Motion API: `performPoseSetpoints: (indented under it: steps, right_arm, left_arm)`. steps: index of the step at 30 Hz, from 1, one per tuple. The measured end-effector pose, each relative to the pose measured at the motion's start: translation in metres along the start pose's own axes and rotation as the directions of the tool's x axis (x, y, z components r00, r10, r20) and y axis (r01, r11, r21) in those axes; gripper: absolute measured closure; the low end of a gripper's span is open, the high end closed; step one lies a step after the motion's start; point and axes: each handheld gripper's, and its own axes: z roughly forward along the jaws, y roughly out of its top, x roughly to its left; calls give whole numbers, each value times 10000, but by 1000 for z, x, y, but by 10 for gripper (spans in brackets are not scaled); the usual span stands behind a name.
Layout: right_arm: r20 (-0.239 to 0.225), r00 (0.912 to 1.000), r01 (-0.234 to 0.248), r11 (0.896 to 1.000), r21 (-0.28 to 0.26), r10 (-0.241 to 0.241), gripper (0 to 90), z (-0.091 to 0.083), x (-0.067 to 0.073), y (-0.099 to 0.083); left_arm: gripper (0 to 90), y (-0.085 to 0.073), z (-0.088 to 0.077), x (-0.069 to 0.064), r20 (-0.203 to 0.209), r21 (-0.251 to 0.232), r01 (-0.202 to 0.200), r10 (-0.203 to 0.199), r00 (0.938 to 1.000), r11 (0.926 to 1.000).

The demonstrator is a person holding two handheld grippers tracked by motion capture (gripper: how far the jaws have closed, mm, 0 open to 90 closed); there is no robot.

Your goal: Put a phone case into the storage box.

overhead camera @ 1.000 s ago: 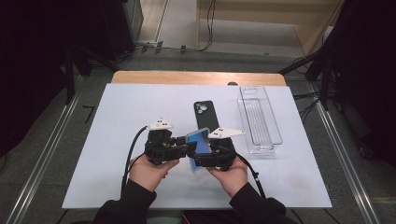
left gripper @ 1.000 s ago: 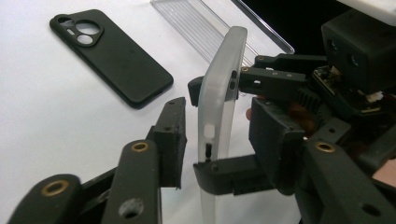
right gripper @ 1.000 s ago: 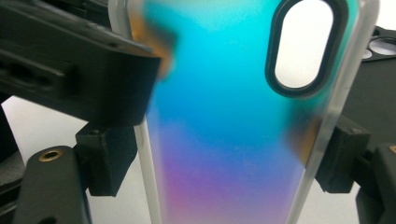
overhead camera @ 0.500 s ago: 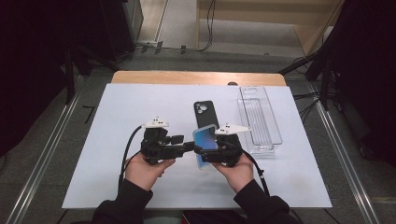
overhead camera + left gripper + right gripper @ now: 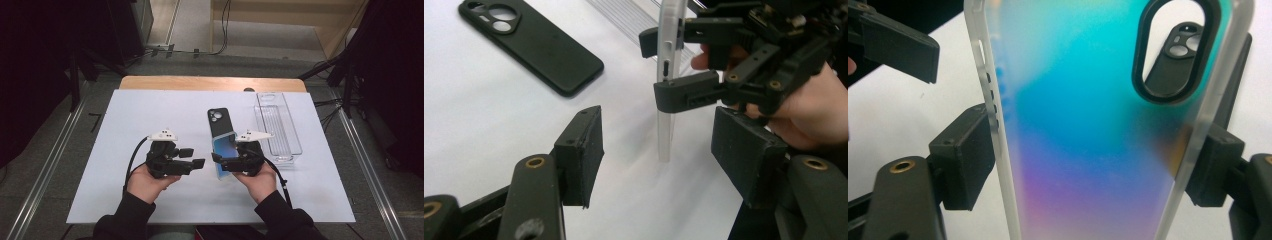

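My right gripper [image 5: 220, 162] is shut on an iridescent blue-to-purple phone case [image 5: 226, 147] with frosted edges, held upright just above the white sheet. In the right gripper view its pads [image 5: 968, 160] press on both long edges of the case [image 5: 1088, 100]. A black phone [image 5: 220, 122] lies camera side up just behind the case, and shows through the camera cutout [image 5: 1178, 50]. My left gripper [image 5: 194, 157] stands a short way left of the case. Its jaws have just been opening and nothing is between them. In the left gripper view [image 5: 659, 130] the case [image 5: 665, 135] stands edge-on beyond the pads.
A clear plastic tray [image 5: 277, 125] lies at the right of the white sheet [image 5: 150, 115], beside the phone. The sheet covers a wooden table [image 5: 200, 82]. Metal rails run along both sides, and cables lie on the floor behind.
The two grippers were together at the case. The left one has let go, opened and drawn away to the left, while the right one moved slightly right, keeping the case.
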Motion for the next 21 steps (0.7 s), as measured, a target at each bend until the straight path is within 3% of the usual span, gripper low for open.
performPoseSetpoints:
  steps: [3, 5, 6, 9, 15, 17, 18, 21]
  right_arm:
    - [-76, 10000, 29, 10000, 33, -29, 183, 0, 0, 0]
    - [-160, 9999, 64, 10000, 44, -63, 183, -1, -1, 0]
    - [-327, 9995, 35, 10000, 38, -33, 183, -3, -2, 0]
    - [-451, 9990, 56, 10000, 6, -55, 183, -4, -4, 0]
    - [-862, 9960, 254, 9997, 47, -249, 183, -9, -6, 3]
    - [-907, 9955, 283, 9996, 60, -276, 183, -9, -6, 3]
    - [-986, 9947, 312, 9995, 69, -304, 183, -10, -7, 3]
    - [-1082, 9935, 354, 9993, 97, -341, 183, -11, -7, 4]
  left_arm:
    - [351, -4, 0, 4, 313, 326, -210, 199, 9993, 9992]
    - [351, -8, 1, 7, 327, 355, -484, 473, 9983, 9982]
    - [333, -11, 1, 10, 102, 311, -685, 682, 9976, 9972]
    - [298, -13, 2, 11, -76, 341, -869, 872, 9962, 9956]
    - [297, -20, 4, 15, 168, 635, -1273, 1265, 9918, 9898]
    - [298, -25, 5, 17, 273, 782, -1550, 1533, 9878, 9848]
    - [299, -28, 6, 18, 343, 892, -1909, 1886, 9815, 9775]
    - [298, -32, 7, 21, 460, 1018, -2005, 1967, 9794, 9744]
